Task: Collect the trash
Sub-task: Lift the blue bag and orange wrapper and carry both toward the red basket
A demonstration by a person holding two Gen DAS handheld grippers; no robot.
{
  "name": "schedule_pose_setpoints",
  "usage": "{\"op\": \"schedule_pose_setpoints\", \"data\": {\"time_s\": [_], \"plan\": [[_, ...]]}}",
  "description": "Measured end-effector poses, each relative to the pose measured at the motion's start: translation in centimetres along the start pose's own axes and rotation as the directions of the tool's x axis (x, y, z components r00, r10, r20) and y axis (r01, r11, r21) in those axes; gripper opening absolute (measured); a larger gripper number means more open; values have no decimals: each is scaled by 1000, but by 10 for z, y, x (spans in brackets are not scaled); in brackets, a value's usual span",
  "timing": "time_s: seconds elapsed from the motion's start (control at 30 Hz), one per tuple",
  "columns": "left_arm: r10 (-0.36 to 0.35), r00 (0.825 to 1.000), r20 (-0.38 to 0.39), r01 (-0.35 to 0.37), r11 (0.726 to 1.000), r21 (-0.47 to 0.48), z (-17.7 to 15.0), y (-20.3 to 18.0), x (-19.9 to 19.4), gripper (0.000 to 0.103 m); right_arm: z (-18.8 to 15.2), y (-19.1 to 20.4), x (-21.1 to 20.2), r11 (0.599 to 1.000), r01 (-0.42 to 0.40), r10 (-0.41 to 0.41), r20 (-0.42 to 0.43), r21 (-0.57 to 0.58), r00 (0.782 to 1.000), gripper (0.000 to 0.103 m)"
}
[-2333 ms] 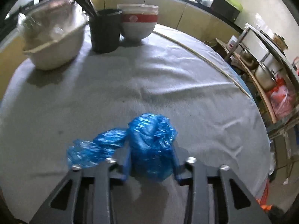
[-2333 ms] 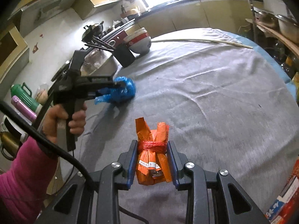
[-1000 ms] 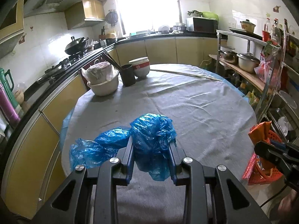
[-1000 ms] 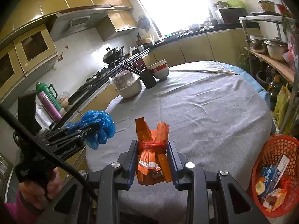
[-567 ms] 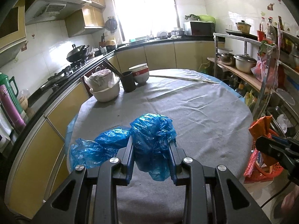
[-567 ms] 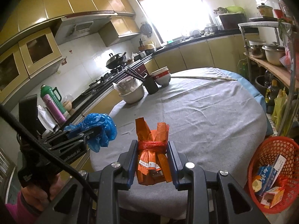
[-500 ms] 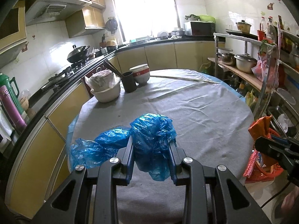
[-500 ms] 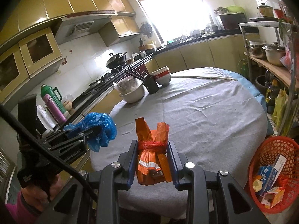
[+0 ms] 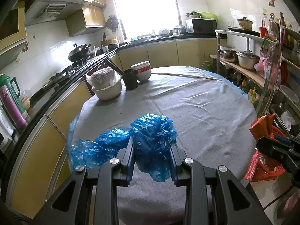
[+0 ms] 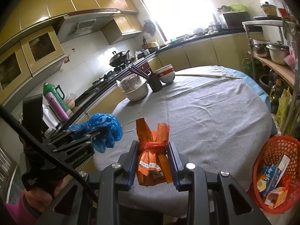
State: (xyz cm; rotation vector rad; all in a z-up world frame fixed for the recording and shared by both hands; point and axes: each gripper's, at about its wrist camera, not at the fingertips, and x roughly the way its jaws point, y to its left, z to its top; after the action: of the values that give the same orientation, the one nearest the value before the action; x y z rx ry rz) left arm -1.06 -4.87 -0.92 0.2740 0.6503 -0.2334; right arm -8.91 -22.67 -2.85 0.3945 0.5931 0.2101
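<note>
My left gripper (image 9: 152,146) is shut on a crumpled blue plastic bag (image 9: 152,140), held in the air in front of the round table; a loose tail of the bag hangs to the left. It also shows in the right wrist view (image 10: 105,129). My right gripper (image 10: 152,151) is shut on an orange wrapper bundle (image 10: 152,161) tied with red mesh. In the left wrist view that bundle (image 9: 262,125) shows at the right edge. A red mesh trash basket (image 10: 275,150) with boxes inside stands on the floor at the lower right.
The round table with a grey cloth (image 10: 206,112) carries a covered white bowl (image 10: 135,90), a black cup with chopsticks (image 10: 155,84), stacked bowls (image 10: 166,74) and a long stick (image 10: 208,76) at its far side. A shelf rack with pots (image 10: 275,54) stands to the right, counters to the left.
Both grippers have drawn back and up from the table with their loads over the last two seconds. In the last half second they hardly moved.
</note>
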Motion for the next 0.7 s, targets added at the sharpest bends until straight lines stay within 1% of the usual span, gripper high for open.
{"op": "schedule_pose_setpoints", "data": {"time_s": [0.43,0.7], "plan": [[-3,1000,-1,3,1000,21,-4,-3,0,33,-1,-1,-3,1000,-11,11,8,12,1000,33],[-9,1000,-22,10,999,36,-8,-6,5,34,-5,-5,-4,999,-12,12,8,31,1000,33]]}}
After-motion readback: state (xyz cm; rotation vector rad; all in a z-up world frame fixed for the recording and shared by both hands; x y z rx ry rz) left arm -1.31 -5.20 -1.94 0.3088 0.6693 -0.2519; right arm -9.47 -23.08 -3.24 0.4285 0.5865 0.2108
